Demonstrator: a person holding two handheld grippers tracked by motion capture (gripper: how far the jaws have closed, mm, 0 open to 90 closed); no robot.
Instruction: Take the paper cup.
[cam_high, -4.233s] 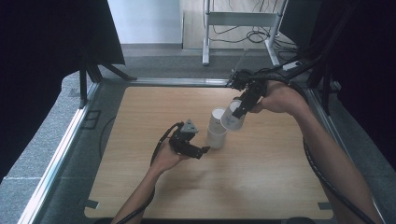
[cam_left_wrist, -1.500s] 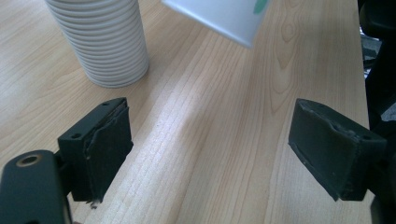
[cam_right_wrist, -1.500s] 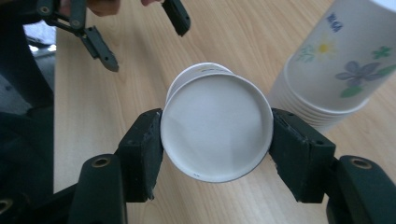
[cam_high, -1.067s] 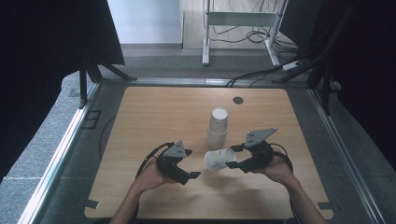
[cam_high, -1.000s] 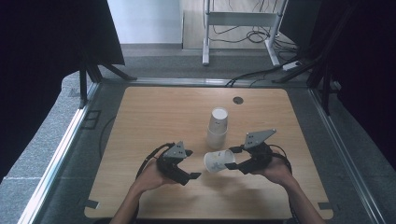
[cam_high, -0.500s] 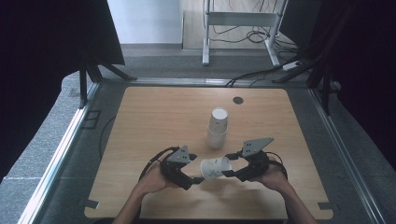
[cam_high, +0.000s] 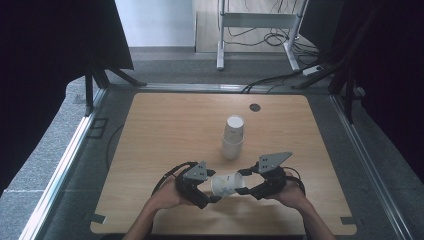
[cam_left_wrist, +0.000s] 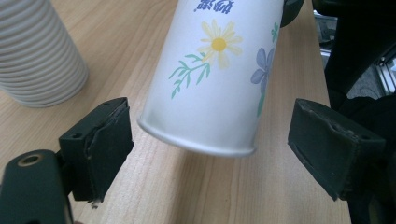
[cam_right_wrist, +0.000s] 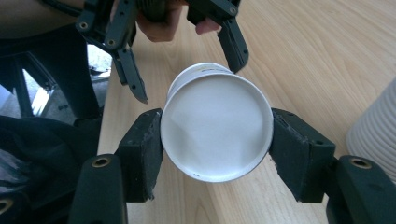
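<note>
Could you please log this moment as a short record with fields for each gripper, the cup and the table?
held item: paper cup with flower print, lying on its side in the air
right gripper: shut on the cup's closed base end, pads pressing both sides
left gripper: open, jaws either side of the cup's rim end, not touching
other items: stack of cups standing upside down mid-table
surface: wooden table

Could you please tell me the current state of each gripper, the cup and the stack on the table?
Right gripper: shut on the flowered cup's closed bottom end.
Flowered cup: held on its side, above the table.
Left gripper: open, jaws either side of the cup's rim, not touching.
Cup stack: upside down on the table, untouched.
</note>
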